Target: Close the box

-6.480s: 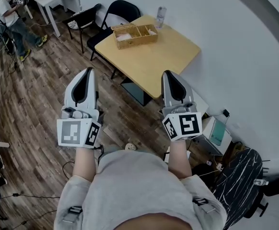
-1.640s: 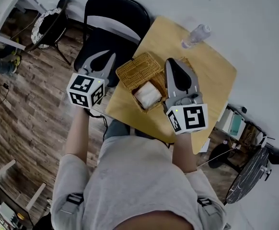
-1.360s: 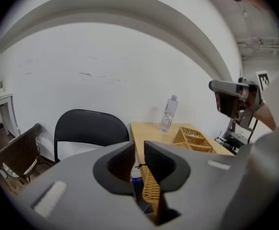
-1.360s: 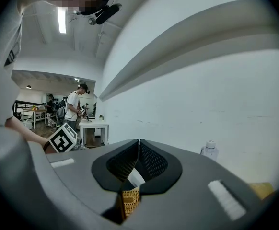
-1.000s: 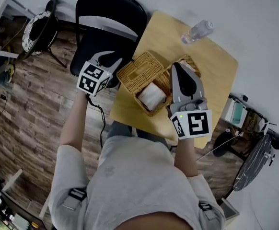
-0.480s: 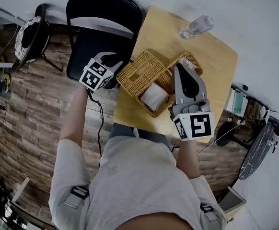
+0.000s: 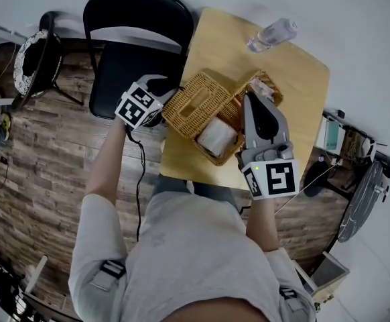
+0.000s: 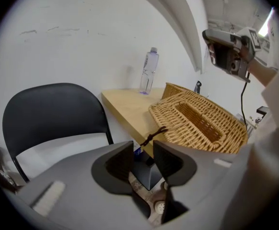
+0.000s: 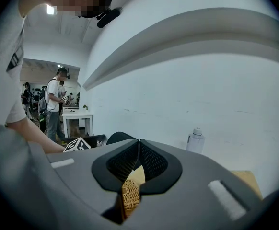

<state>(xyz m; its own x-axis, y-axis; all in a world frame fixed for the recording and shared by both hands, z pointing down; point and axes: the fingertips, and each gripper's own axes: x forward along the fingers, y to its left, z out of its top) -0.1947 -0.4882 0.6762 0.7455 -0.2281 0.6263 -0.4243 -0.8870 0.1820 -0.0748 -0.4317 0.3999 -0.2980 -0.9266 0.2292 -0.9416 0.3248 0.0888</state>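
Fig.: wicker box (image 7: 206, 153) open on counter (image 7: 282, 66); lid (image 7: 196, 102) tilted up on box's 9 o'clock side. Left tool (image 8: 143, 147) spread, empty, just beside lid's free edge; lid at approx. 2 o'clock from its tips. Right tool (image 9: 138, 142) pressed together, nothing pinched, over box's 3 o'clock half. Nearer to lid: left tool; probably swings it toward 3 o'clock.

Bright, even indoor light; strong fisheye distortion at edges.

L gripper (image 8: 143, 152) jaws apart; R gripper (image 9: 139, 145) jaws together; both arms extended fwd.
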